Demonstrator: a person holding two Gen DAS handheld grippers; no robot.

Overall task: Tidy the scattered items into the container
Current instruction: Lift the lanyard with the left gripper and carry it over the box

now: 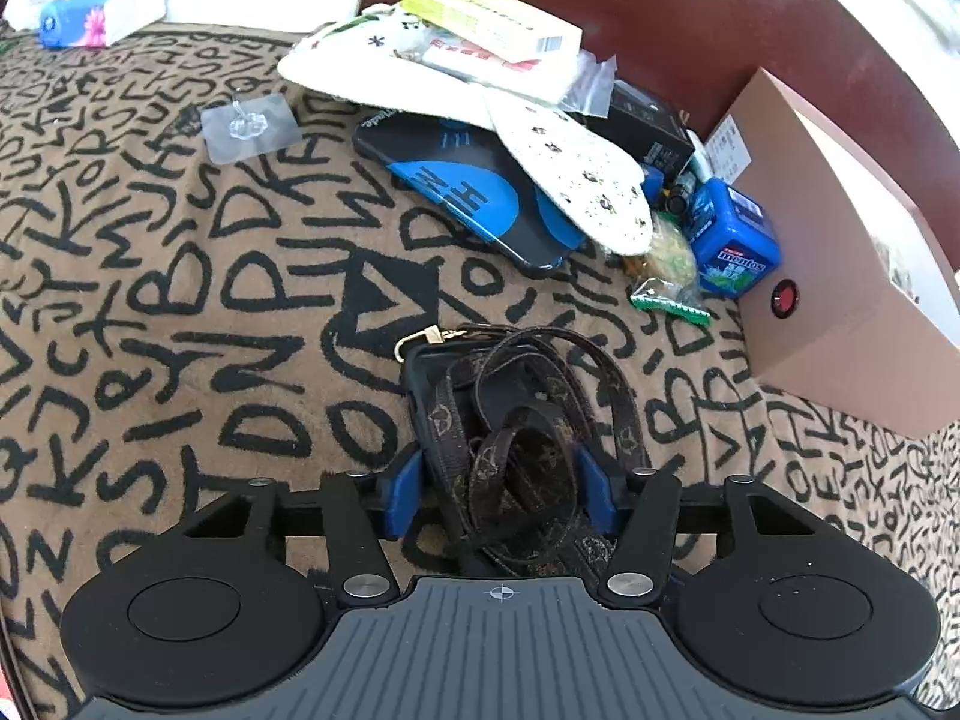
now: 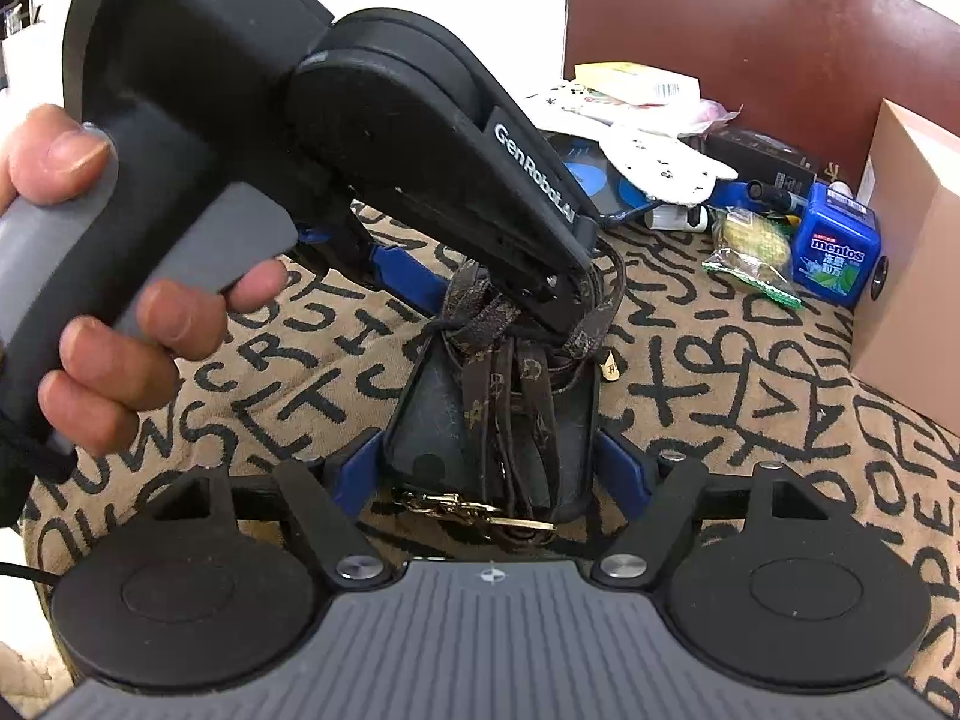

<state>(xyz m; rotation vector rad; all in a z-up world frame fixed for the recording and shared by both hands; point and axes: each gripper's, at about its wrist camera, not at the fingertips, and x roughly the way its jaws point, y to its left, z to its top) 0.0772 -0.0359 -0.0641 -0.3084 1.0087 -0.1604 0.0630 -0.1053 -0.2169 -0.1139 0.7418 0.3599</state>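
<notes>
A black phone case with a brown patterned strap and gold clasp lies on the lettered cloth. My right gripper straddles its near end, blue pads against both sides. My left gripper, held by a hand, comes from the far end and pinches the bunched strap. In the left wrist view the strap fills the space between the left gripper and its blue fingers, with the case beneath. The right gripper does not show there. A cardboard box stands at the right.
At the back lie a blue-and-black phone case, white insoles, a yellow packet, a blue Mentos tub, small green packets and a clear adhesive hook. A tissue pack sits far left. A dark red panel rises behind.
</notes>
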